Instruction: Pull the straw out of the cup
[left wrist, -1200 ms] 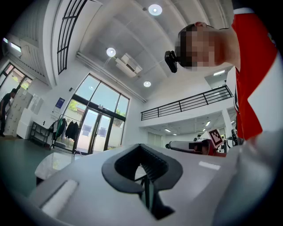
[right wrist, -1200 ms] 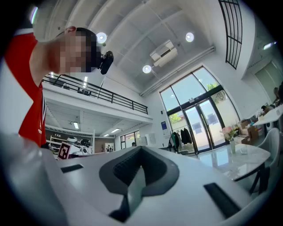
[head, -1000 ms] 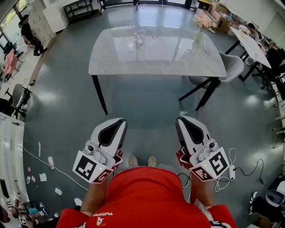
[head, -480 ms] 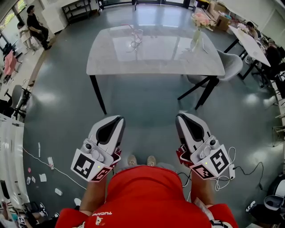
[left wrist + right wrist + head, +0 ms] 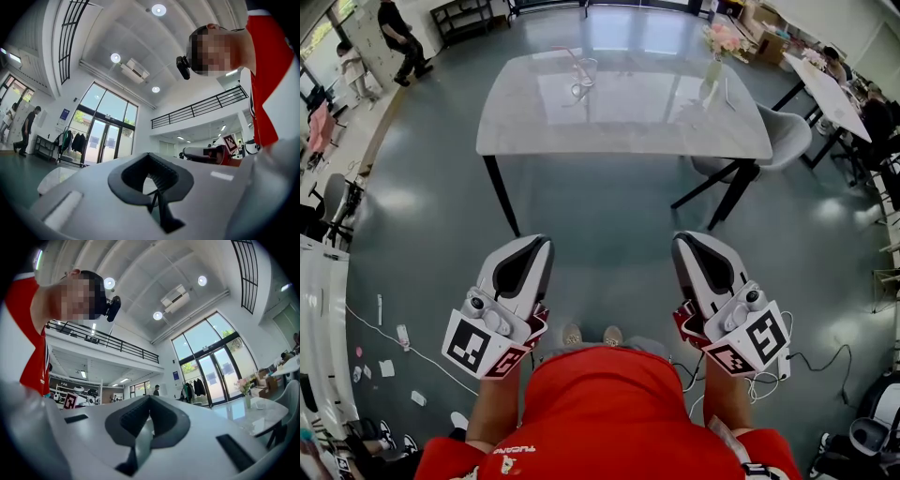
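A clear glass cup (image 5: 584, 79) with a thin pink straw (image 5: 570, 58) stands on the far part of the pale marble table (image 5: 628, 127). Both grippers hang low in front of the red shirt, well short of the table and over the floor. My left gripper (image 5: 534, 244) has its white jaws together with nothing between them, seen close up in the left gripper view (image 5: 149, 158). My right gripper (image 5: 689, 240) looks the same, jaws together and empty (image 5: 149, 400). Neither gripper view shows the cup.
A vase of pink flowers (image 5: 718, 62) stands on the table's far right. A grey chair (image 5: 778, 145) sits by the right end of the table. More tables and people are at the right, people walk at the far left, and cables lie on the floor (image 5: 403, 342).
Both grippers have edged forward towards the table, the right one a little more. The people at the far left have walked on.
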A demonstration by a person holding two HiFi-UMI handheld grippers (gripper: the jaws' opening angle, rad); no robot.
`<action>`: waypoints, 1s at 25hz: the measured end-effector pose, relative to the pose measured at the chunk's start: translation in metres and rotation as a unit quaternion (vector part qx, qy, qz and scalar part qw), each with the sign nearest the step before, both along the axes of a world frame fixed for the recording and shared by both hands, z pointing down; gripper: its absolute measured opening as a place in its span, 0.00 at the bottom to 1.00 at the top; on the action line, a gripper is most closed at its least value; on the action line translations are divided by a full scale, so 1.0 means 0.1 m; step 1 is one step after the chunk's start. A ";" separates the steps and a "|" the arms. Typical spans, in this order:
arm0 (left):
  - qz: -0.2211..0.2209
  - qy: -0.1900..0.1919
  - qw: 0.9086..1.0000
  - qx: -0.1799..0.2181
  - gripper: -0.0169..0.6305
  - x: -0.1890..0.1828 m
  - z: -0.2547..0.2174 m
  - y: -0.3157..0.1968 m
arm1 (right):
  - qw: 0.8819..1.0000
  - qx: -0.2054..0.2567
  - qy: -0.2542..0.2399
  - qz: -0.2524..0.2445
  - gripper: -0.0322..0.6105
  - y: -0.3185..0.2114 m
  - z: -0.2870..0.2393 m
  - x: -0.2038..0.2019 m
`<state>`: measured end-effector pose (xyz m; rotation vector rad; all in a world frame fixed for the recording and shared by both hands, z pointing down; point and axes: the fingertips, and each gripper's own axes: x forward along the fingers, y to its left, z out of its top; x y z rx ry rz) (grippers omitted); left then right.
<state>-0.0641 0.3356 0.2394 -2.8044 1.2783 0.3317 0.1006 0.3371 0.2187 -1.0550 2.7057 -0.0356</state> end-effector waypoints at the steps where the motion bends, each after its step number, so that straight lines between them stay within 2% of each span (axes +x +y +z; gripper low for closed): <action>1: -0.003 -0.001 1.000 0.001 0.03 0.02 -0.01 -0.01 | 1.000 0.001 0.000 -0.002 0.05 -0.01 0.00 0.02; 13: -0.032 -0.015 0.999 0.003 0.03 0.23 0.00 -0.07 | 1.000 0.011 -0.008 -0.023 0.05 -0.15 0.00 0.29; 25: -0.037 -0.009 0.999 0.004 0.03 0.14 0.09 -0.46 | 1.000 0.010 0.002 -0.024 0.05 -0.50 0.10 0.22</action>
